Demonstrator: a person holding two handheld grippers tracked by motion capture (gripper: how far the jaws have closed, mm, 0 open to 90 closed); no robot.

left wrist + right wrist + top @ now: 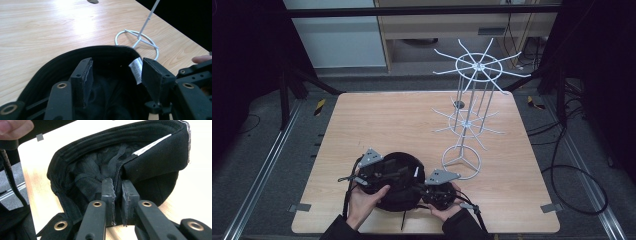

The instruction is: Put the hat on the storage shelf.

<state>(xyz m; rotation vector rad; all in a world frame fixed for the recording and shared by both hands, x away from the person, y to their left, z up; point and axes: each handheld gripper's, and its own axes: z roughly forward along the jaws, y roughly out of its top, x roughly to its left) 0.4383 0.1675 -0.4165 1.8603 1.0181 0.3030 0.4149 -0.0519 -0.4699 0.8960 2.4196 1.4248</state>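
A black fabric cap (398,181), lying crown-down with its lining exposed, sits at the near edge of the light wooden table (387,120), between the person's 2 hands. The right gripper (117,192) is clenched on the cap's rim: in the right gripper view its 2 black jaws are pressed together with the edge band and an inner seam strip pinched between them. The left gripper (116,75) is released; in the left gripper view its jaws stand apart over the cap's open interior, 1 on each side of the white care label (136,68), with no fabric pressed between the pads. The white wire display rack (469,107), with 2 tiers of radiating arms on a ring base, stands on the table's far right, well apart from the cap except that its base ring lies just beside the cap's right edge. Judgement: the step in hand is a regrasp, with the right gripper anchoring the cap while the left seeks a fresh hold. The next move likely calls for the left jaws to close on the rim opposite the right grip, so that the cap can be lifted level toward a rack arm. Risk noted: a 1-sided hold would let the soft cap sag and fold.
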